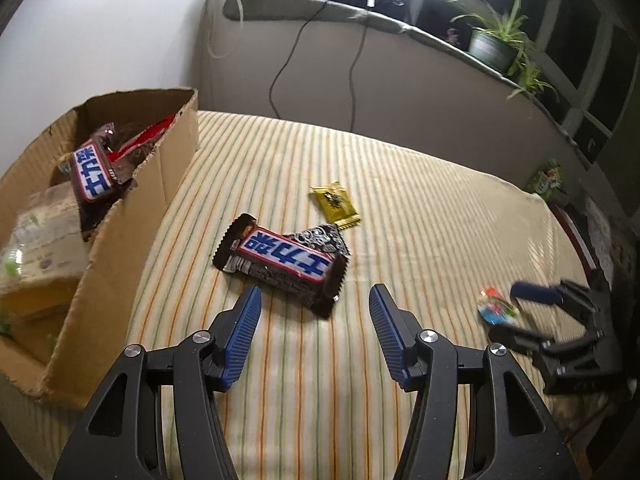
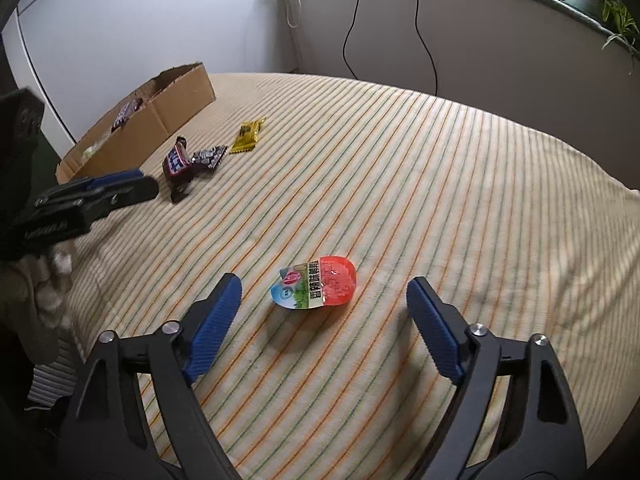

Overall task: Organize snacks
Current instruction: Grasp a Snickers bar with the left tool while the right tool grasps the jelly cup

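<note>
Two grippers hang over a striped bedcover [image 1: 400, 184], each with its jaws spread and nothing between the blue pads.

Straight ahead of the left gripper [image 1: 315, 300], just past its fingertips, a chocolate bar [image 1: 280, 258] in a dark wrapper with a blue and white label lies flat on the cover, slightly toward the left finger. A crumpled dark wrapper [image 1: 320, 238] touches the far edge of the bar. Just beyond that sits a small yellow sachet [image 1: 335, 203]. Off to the left of this gripper stands an open cardboard box [image 1: 120, 248]; a second chocolate bar [image 1: 90, 170] of the same kind leans inside it among other packets. Further ahead, black cables [image 1: 288, 60] hang down a pale wall below a ledge with a potted plant [image 1: 494, 40].

Ahead of the right gripper [image 2: 324, 294], a jelly cup [image 2: 316, 288] with a red body and a printed lid lies on its side on the cover, level with the fingertips and roughly midway between them, touching neither pad. Far off to this gripper's left, the left gripper shows in side view, held by a hand [image 2: 44, 292] in a pale glove, with the bar, the sachet and the box beyond it.
</note>
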Tool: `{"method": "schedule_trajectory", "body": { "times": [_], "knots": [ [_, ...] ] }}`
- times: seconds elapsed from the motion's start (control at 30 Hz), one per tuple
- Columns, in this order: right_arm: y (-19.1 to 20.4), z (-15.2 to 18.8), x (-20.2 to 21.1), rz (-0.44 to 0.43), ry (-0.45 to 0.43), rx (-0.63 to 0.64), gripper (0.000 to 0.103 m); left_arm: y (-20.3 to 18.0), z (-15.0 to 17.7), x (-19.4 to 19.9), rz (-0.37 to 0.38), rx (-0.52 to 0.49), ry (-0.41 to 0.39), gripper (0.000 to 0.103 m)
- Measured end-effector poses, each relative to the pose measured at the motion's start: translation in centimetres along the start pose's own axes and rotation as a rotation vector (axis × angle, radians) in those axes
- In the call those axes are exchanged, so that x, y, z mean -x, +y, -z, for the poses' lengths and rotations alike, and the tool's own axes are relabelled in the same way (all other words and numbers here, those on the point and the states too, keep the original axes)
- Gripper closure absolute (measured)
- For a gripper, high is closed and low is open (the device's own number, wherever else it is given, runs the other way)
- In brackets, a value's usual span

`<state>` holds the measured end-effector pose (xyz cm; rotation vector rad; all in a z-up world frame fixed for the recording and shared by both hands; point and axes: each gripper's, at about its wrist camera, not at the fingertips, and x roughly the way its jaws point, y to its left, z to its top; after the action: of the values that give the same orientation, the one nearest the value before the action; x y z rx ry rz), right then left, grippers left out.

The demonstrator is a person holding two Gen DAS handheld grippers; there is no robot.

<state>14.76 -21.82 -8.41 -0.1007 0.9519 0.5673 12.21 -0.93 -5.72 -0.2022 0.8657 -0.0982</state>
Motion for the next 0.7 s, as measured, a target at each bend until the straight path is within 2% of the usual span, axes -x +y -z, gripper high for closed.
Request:
{"method": "schedule_trajectory", "body": {
  "times": [0.2,0.27,0.37,0.53,0.7],
  "knots": [
    [-0.1,-0.2,-0.5,-0.013,0.018,-0.005,0.023,0.0,-0.8,-1.6,-0.026,0.059,0.010,0.042],
    [-0.1,-0.3,-0.6,-0.014,0.023,0.005,0.023,0.4,-1.2,-1.6,-0.030,0.073,0.004,0.042],
    [0.3,-0.5,-1.0,-0.014,0.036,0.025,0.030,0.5,-1.8,-2.1,-0.051,0.081,0.000,0.042],
    [0.7,-0.8,-1.5,-0.008,0.038,0.049,0.031,0.9,-1.8,-2.4,-0.052,0.095,0.006,0.042],
    [1.1,-0.7,-1.7,0.015,0.038,0.079,0.039,1.4,-1.8,-3.4,-0.076,0.108,0.028,0.042]
  ]
}}
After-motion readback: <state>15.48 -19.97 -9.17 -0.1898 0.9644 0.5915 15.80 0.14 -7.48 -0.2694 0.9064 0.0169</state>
